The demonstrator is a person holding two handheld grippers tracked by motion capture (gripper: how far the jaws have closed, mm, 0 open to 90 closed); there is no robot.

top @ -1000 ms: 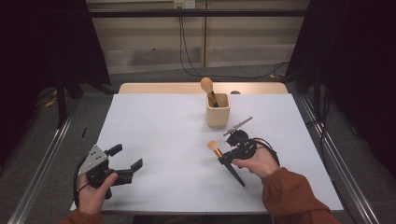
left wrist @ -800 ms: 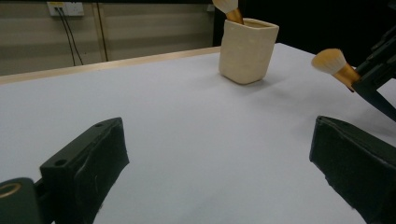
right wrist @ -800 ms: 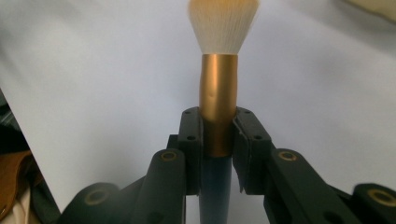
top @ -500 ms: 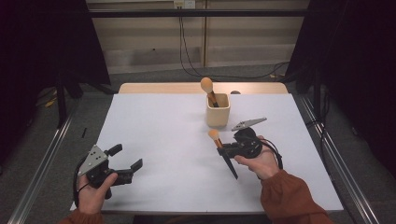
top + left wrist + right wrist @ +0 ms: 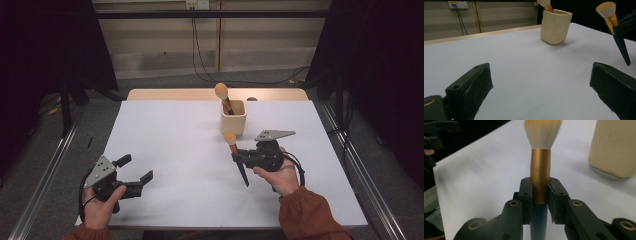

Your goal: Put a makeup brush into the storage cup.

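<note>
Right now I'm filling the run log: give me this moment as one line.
right gripper: shut on makeup brush, lifted | left gripper: open, idle | cream holder: one brush inside

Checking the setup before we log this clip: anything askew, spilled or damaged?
Nothing stands out. The cup stands upright on the table with one brush inside. The right tool is shut on a second brush, lifted and tilted. The left tool is open.

White table, cream cup standing
</note>
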